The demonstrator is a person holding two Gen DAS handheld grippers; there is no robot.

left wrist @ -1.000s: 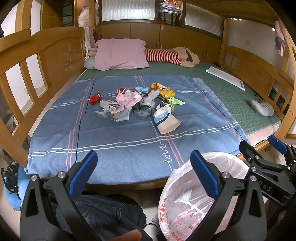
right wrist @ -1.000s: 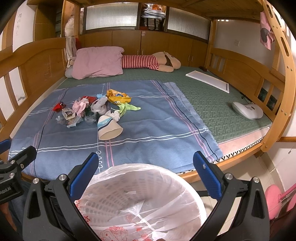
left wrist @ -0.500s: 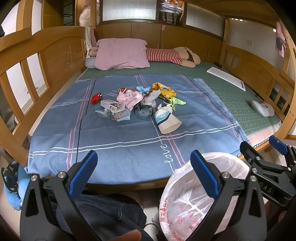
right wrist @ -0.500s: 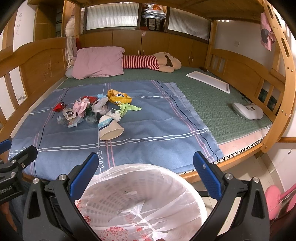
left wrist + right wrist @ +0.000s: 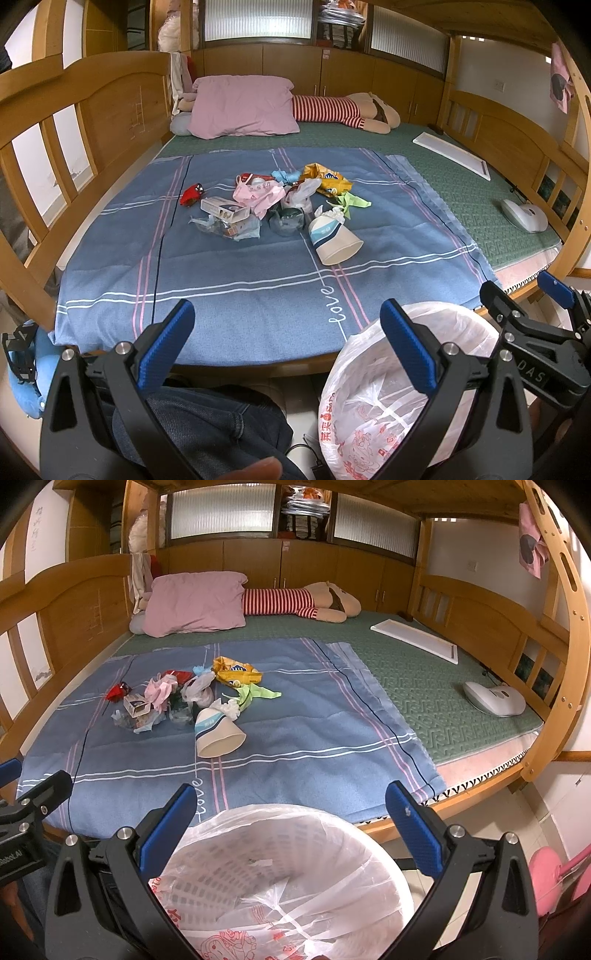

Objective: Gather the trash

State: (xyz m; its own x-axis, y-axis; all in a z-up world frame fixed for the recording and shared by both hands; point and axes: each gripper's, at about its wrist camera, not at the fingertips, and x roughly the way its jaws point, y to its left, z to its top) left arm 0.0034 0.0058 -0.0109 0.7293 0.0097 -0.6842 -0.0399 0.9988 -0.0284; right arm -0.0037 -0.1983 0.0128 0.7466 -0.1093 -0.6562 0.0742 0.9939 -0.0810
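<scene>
From a second ago nothing has moved: my left gripper (image 5: 284,332) hangs spread and empty, the trash pile (image 5: 273,206) lies untouched mid-blanket (image 5: 221,280), and my right gripper (image 5: 291,812) gapes over the lined bin (image 5: 280,878), so collecting hasn't begun.

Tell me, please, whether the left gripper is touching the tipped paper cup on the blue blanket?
Apart. In the left wrist view, the left gripper hangs open near the bed's edge, and a wide stretch of bare blue blanket separates its fingertips from the paper cup.

Black plastic left tool (image 5: 284,332), ribbed blue finger pads (image 5: 166,347), silver screws, dark denim trousers (image 5: 207,424)
</scene>
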